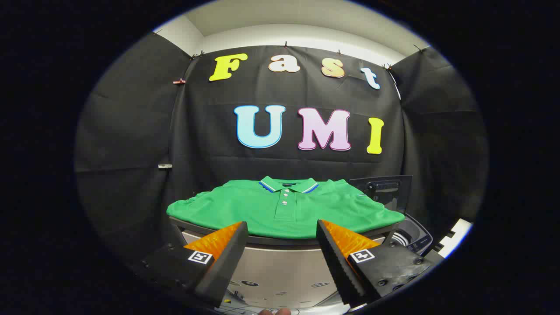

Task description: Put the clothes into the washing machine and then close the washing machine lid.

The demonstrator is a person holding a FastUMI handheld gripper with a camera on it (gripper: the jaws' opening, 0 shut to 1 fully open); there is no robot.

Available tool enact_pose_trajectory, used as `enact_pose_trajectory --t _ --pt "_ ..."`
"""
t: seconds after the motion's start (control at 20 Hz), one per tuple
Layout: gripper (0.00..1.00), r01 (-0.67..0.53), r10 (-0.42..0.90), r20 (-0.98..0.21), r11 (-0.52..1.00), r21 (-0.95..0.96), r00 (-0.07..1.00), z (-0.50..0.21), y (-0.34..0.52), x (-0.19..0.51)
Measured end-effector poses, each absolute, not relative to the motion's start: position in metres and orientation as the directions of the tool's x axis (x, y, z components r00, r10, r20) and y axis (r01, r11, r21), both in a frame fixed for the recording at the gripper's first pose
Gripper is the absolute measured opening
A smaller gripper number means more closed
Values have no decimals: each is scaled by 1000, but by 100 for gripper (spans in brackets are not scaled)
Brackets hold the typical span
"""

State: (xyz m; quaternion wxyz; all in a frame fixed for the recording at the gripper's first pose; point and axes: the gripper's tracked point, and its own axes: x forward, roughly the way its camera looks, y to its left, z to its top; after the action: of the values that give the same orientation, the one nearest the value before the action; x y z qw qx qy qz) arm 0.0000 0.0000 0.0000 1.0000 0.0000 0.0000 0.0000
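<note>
Green polo shirt (pixel 284 210) lies spread flat on the tabletop (pixel 280 240), just beyond the gripper (pixel 282 232), whose fingers are spread apart and hold nothing. To the shirt's right, the washing machine (pixel 411 238) stands with its lid (pixel 380 190) raised. Judging by this, nothing is loaded yet; grasping, loading and closing all remain.

A polo shirt (pixel 284 210) lies spread flat on a surface (pixel 280 241), collar toward the booth wall. To its right and lower stands the washing machine (pixel 409 238), its lid (pixel 385 189) raised behind the shirt's right sleeve. The gripper (pixel 282 229) hangs before the surface, fingers (pixel 227 245) apart, shirt just beyond them.
</note>
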Motion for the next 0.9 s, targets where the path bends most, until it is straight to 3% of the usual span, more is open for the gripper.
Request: enact_pose_trajectory --t 0.9 --pt "98 -12 12 0 1000 -5 1000 2 10 -1"
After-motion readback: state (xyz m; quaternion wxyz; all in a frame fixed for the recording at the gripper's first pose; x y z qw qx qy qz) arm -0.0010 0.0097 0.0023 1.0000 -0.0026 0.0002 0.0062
